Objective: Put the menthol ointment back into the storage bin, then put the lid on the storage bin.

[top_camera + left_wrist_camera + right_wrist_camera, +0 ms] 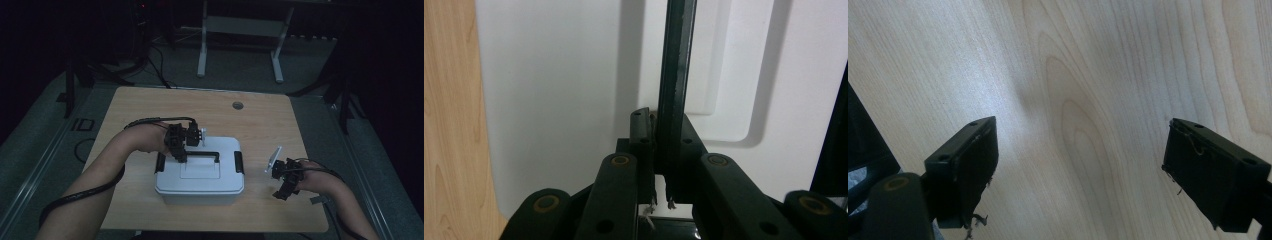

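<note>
The left gripper [658, 150] is clamping the black carry handle [675, 75] of the white storage box [200, 172], which is sitting near the tabletop's [150, 105] front edge. The right gripper [1080, 175] is hovering with its jaws wide apart over bare wood beside the box. With the grip sitting toward one end of the handle, the box is probably at risk of tilting or slipping free when lifted.

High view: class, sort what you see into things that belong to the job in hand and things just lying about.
In the job:
- white box
- its black handle, clamped by the left gripper

Lying about or idle:
- right gripper, open over bare table
- table's cable hole
- white frame on the floor behind
</note>
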The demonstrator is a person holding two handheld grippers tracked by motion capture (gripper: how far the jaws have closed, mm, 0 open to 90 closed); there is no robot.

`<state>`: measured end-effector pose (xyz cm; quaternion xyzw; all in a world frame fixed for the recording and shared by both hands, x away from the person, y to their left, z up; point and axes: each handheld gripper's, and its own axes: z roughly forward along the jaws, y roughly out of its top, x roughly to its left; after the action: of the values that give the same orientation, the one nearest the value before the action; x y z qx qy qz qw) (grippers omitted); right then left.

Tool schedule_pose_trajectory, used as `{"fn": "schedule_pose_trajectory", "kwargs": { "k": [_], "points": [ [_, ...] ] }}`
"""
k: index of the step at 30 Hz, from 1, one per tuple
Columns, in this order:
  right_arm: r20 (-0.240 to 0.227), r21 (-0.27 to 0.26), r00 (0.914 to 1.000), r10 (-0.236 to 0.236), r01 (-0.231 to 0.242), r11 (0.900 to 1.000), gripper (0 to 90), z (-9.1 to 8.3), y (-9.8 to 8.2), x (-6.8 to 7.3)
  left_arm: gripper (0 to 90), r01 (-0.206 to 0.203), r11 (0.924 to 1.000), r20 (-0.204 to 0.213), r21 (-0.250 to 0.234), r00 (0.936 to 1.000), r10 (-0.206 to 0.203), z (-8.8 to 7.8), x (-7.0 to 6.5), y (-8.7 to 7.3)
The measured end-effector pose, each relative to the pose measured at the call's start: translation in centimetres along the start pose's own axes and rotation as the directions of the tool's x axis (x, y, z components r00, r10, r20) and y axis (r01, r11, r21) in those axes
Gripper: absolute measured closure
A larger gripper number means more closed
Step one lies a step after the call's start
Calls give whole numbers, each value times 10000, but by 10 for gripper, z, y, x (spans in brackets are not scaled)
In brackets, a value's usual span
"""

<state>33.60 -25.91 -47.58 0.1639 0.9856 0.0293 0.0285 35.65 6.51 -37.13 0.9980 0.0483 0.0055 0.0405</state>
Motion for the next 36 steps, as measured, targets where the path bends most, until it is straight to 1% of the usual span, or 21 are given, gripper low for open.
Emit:
{"fn": "schedule_pose_trajectory", "kwargs": {
  "k": [5, 6, 7, 8, 9, 10, 11, 12, 13, 14, 15, 16, 17, 18, 19, 23, 25, 27, 28, 34, 36],
  "points": [
    [-9, -19, 10000, 32, -32, 10000, 140, 0, 0, 0, 827, 101, 9999, 74, -78, 9999, -100, 0, 1, -1],
    [-24, -34, 10000, 6, -6, 10000, 140, 0, 1, 0, 786, 203, 9997, -32, -99, 9998, -203, 0, 2, -1],
    [-24, -34, 10000, 6, -6, 10000, 140, 0, 1, 0, 708, 203, 9997, -32, -99, 9998, -203, 0, 2, -1],
    [-38, -49, 10000, -1, 1, 10000, 140, 0, 1, 0, 599, 672, 9976, -152, -141, 9976, -674, -1, 5, -4],
    [-38, -49, 10000, -1, 1, 10000, 140, 0, 1, 0, 549, 672, 9976, -152, -141, 9976, -674, -1, 5, -4],
    [-24, -36, 10000, -3, 3, 10000, 140, 0, 2, 0, 448, 977, 9942, -365, -446, 9944, -994, -3, 7, -8],
    [-22, -47, 10000, -9, 9, 10000, 140, 0, 2, 0, 388, 1188, 9904, -506, -712, 9912, -1225, -4, 8, -11],
    [-35, -63, 10000, -2, 2, 10000, 140, 0, 2, -1, 303, 1365, 9872, -444, -830, 9891, -1405, -5, 9, -14],
    [-35, -59, 10000, 0, -1, 10000, 140, 0, 2, -1, 218, 1482, 9848, -590, -906, 9863, -1539, -6, 9, -17],
    [-35, -59, 10000, 0, -1, 10000, 140, 0, 2, -1, 142, 1482, 9848, -590, -906, 9863, -1539, -6, 9, -17],
    [-24, -35, 10000, -1, 1, 10000, 140, 0, 2, -1, 142, 1638, 9814, -860, -1004, 9812, -1726, -7, 11, -22],
    [-24, -35, 10000, -1, 1, 10000, 140, 0, 2, -1, 83, 1638, 9814, -860, -1004, 9812, -1726, -7, 11, -22],
    [-13, -47, 10000, 2, -2, 10000, 140, -1, 3, -1, 41, 1907, 9740, -892, -1225, 9753, -2022, -9, 13, -29],
    [-1, -59, 10000, 4, -4, 10000, 140, -1, 3, -1, 18, 1928, 9706, -940, -1444, 9737, -2074, -10, 13, -32],
    [47, -110, 10000, 13, -12, 9999, 140, -2, 3, -1, 18, 2057, 9627, -966, -1760, 9696, -2249, -12, 14, -36],
    [100, -206, 9999, 43, -41, 9998, 140, -3, 3, -2, 18, 2034, 9492, -909, -2402, 9688, -2306, -14, 13, -50],
    [96, -290, 9999, 134, -131, 9995, 140, -3, 2, -3, 18, 2114, 9439, -1031, -2539, 9644, -2437, -13, 12, -57],
    [127, -325, 9998, 169, -164, 9993, 140, -3, 1, -4, 18, 2247, 9383, -934, -2628, 9620, -2565, -11, 12, -65],
    [112, -321, 9997, 220, -216, 9992, 140, -3, 1, -3, 18, 2298, 9347, -1018, -2713, 9588, -2653, -10, 12, -70],
    [174, -413, 9993, 316, -309, 9987, 140, -1, 0, -5, 18, 2929, 8995, -666, -3243, 9414, -3306, -4, 9, -102],
    [207, -454, 9992, 328, -318, 9985, 140, -1, 0, -6, 18, 3122, 8933, -678, -3232, 9339, -3509, -1, 7, -111]
  ]
}}
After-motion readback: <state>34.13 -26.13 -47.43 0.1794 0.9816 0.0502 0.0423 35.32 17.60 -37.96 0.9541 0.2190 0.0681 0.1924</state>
